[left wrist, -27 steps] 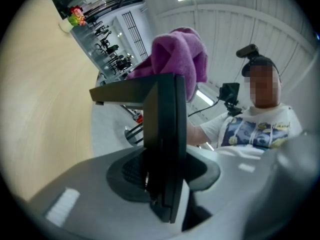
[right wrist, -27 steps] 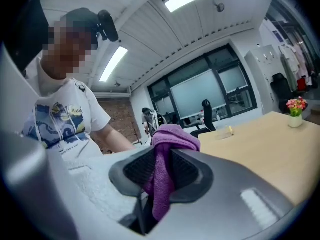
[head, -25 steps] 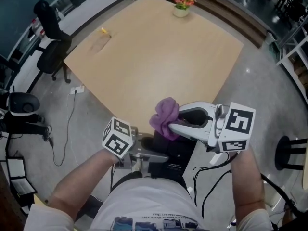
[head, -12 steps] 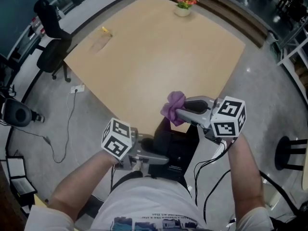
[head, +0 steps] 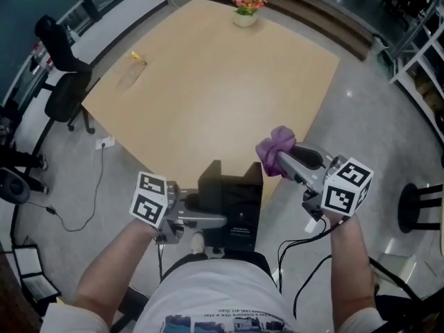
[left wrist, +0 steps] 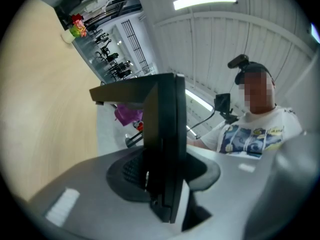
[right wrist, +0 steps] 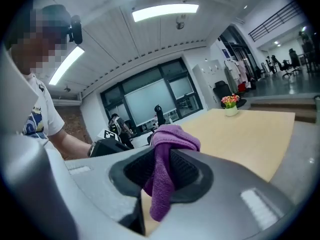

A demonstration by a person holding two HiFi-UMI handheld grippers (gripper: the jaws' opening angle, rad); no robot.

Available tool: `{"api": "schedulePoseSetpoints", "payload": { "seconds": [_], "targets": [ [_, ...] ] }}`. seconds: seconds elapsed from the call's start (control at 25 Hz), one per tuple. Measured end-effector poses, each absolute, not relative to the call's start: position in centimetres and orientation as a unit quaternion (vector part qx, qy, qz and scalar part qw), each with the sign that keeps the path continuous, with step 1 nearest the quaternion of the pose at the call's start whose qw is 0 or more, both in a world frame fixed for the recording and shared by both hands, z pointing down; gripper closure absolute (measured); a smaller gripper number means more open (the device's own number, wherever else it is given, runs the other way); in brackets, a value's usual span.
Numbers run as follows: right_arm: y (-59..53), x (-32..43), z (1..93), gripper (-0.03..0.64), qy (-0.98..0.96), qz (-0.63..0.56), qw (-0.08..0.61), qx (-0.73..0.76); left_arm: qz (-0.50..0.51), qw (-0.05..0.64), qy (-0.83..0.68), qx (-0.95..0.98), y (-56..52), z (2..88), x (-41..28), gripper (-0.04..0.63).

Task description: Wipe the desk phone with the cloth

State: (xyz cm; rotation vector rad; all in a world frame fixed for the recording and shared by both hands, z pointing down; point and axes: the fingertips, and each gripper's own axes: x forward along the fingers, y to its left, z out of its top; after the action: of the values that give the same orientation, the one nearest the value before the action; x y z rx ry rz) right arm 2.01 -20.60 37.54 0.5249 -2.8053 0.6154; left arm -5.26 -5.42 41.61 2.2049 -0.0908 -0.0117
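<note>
The black desk phone [head: 227, 201] is held off the table, close to the person's body, with my left gripper [head: 220, 221] shut on its lower edge. In the left gripper view the phone [left wrist: 165, 144] stands edge-on between the jaws of the left gripper [left wrist: 161, 186]. My right gripper [head: 283, 159] is shut on a bunched purple cloth [head: 275, 148], to the right of the phone and apart from it. In the right gripper view the cloth [right wrist: 164, 170] hangs out of the right gripper [right wrist: 162, 180].
A large wooden table [head: 208, 82] lies ahead with a small flower pot [head: 244, 7] at its far edge. Black office chairs [head: 59, 68] stand at the left. A stool [head: 416, 214] is at the right, and cables trail on the floor [head: 298, 255].
The right gripper has carried the cloth off the phone's top, to the right and lower. The left gripper with the phone has shifted slightly left.
</note>
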Motion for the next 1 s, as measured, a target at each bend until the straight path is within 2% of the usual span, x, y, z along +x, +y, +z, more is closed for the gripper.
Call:
{"api": "schedulePoseSetpoints", "payload": {
  "seconds": [0.48, 1.0],
  "targets": [
    [-14.4, 1.0, 39.3, 0.526, -0.926, 0.364, 0.006, 0.103, -0.027, 0.451, -0.026, 0.892, -7.9, 41.0, -5.7, 0.414],
    [-6.9, 1.5, 43.7, 0.528, -0.929, 0.352, 0.112, 0.016, -0.037, 0.451, -0.025, 0.891, -8.4, 41.0, -6.6, 0.414]
  ]
}}
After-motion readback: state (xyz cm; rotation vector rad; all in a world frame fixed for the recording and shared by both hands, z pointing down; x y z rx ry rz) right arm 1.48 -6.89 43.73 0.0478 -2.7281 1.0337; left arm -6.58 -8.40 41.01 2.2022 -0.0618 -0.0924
